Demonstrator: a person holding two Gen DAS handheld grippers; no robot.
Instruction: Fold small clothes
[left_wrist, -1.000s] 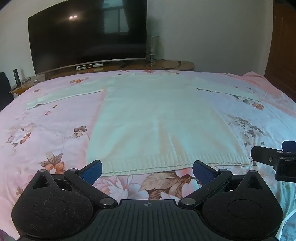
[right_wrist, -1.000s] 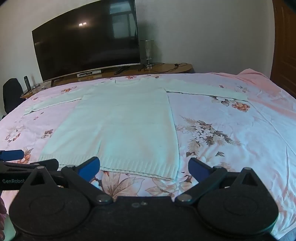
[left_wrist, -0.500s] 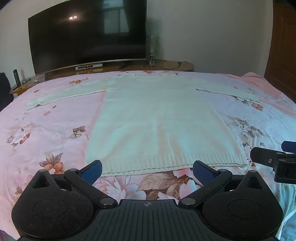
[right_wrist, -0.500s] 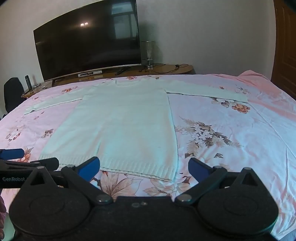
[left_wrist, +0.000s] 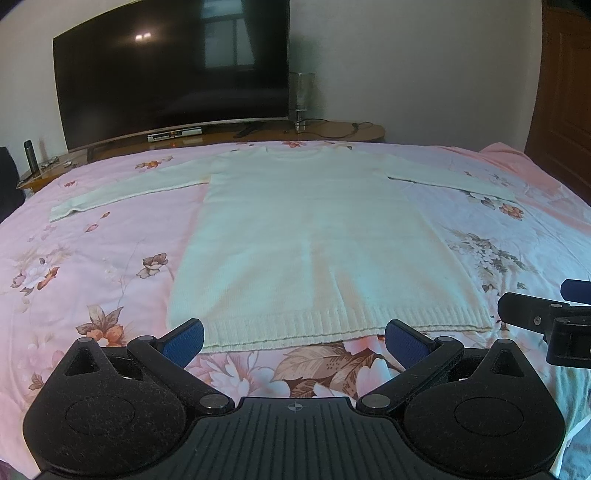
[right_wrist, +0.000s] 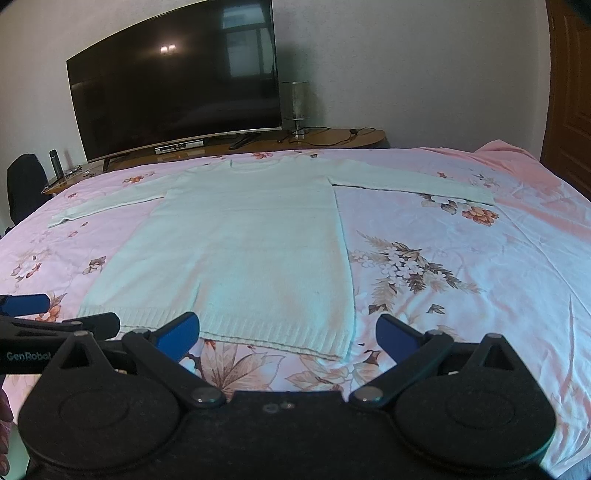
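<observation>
A white knit sweater lies flat on the pink floral bedsheet, both sleeves spread out to the sides, ribbed hem nearest me. It also shows in the right wrist view. My left gripper is open and empty, just short of the hem's middle. My right gripper is open and empty, above the hem's right corner. The right gripper shows at the right edge of the left wrist view; the left gripper shows at the left edge of the right wrist view.
A large curved TV stands on a low wooden stand beyond the bed's far edge, with a glass lamp and cables. A dark bottle stands far left. A brown door is at the right.
Both grippers have edged slightly forward toward the sweater's hem. The sweater has not moved and both grippers stay open.
</observation>
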